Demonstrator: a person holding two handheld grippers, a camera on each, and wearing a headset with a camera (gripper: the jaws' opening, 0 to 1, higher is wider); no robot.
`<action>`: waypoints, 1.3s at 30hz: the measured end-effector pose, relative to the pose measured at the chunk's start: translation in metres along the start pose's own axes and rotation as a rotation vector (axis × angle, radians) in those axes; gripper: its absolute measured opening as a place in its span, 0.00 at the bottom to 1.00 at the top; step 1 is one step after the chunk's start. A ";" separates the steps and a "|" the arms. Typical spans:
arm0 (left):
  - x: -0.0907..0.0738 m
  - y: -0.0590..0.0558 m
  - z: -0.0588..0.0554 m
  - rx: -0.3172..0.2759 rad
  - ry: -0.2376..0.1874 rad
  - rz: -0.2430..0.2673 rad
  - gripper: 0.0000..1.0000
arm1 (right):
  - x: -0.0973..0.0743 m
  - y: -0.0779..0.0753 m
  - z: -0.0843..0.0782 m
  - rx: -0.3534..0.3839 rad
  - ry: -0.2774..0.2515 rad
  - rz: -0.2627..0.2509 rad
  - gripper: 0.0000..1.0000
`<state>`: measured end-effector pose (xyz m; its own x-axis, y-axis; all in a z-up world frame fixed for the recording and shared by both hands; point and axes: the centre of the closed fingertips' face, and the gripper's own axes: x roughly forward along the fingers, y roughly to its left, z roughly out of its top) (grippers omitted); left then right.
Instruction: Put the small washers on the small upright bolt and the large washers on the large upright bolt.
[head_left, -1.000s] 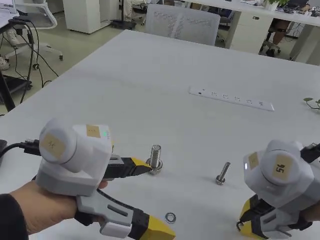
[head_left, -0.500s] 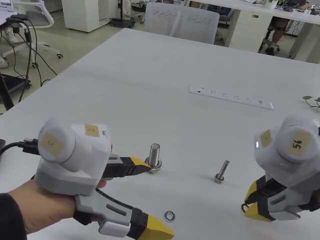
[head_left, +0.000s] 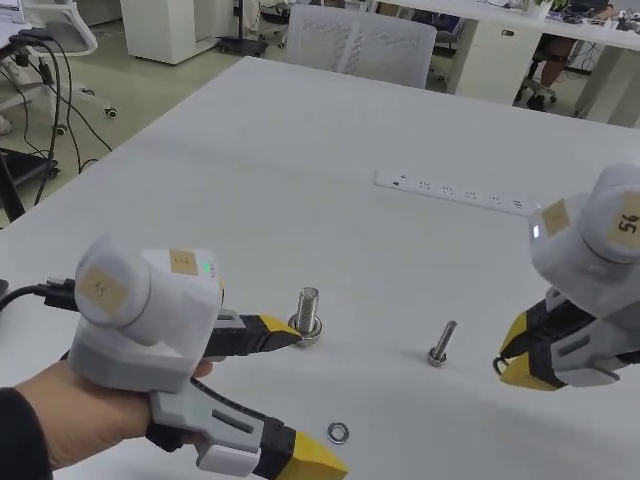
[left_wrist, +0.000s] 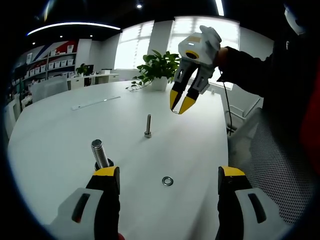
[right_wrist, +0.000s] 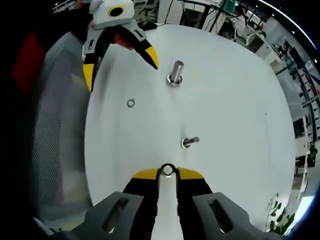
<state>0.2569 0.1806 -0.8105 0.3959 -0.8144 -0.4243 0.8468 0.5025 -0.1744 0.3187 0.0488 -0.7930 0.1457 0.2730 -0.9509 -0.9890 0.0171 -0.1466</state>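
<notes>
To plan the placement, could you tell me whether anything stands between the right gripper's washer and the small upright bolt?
Nothing visible does: only bare table lies between the held washer and the small bolt; the large bolt stands beyond.

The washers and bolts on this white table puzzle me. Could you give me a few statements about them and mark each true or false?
1. The right gripper holds a washer between its tips. True.
2. The left gripper is shut on the large bolt. False: it is open, with one tip beside the bolt.
3. A loose washer lies on the table. True.
4. The small bolt lies flat. False: it stands upright.
5. The power strip lies between the bolts. False: it lies beyond them.
</notes>
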 end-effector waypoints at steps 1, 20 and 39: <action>0.000 0.000 0.000 0.000 0.000 0.000 0.80 | -0.001 -0.002 0.001 -0.002 0.000 -0.003 0.14; -0.001 0.003 0.000 -0.005 -0.004 0.004 0.80 | -0.017 -0.033 0.029 -0.052 -0.025 -0.036 0.14; -0.002 0.005 -0.001 -0.006 -0.008 0.007 0.80 | -0.002 -0.045 0.045 -0.111 0.003 0.007 0.14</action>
<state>0.2600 0.1850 -0.8110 0.4044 -0.8134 -0.4182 0.8419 0.5097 -0.1773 0.3615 0.0908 -0.7727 0.1393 0.2701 -0.9527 -0.9813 -0.0912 -0.1693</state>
